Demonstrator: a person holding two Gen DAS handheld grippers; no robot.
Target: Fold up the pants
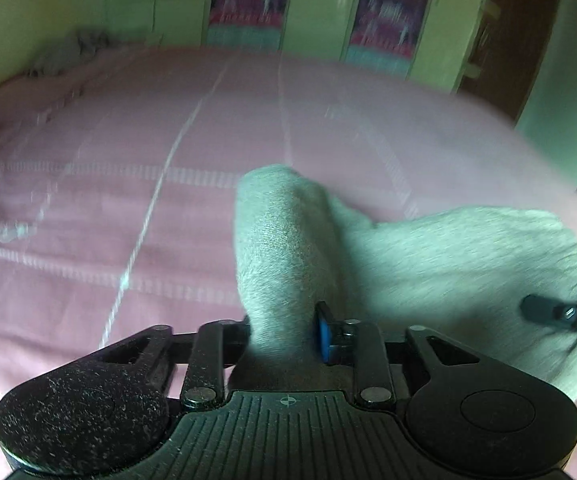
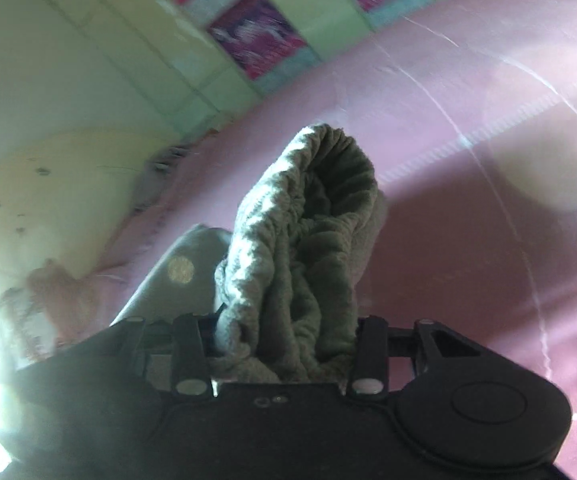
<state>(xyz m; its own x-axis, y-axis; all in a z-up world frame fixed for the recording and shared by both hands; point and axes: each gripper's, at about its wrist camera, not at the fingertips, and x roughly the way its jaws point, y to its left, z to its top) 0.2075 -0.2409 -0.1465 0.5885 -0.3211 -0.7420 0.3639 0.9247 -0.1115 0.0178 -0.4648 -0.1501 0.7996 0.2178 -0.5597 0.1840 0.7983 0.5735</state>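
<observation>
Since the grey pants [image 1: 428, 256] are bunched and lifted over the pink bed [image 1: 108, 208], I'd say folding's barely underway. The left gripper [image 1: 284, 332] pinches a fold of cloth; the right gripper [image 2: 284, 344] grips the gathered waistband. Flattening's all left.

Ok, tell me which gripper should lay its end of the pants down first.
Probably left: its flat stretch of pants already trails onto the bed. The right grips a bunched wad.
</observation>
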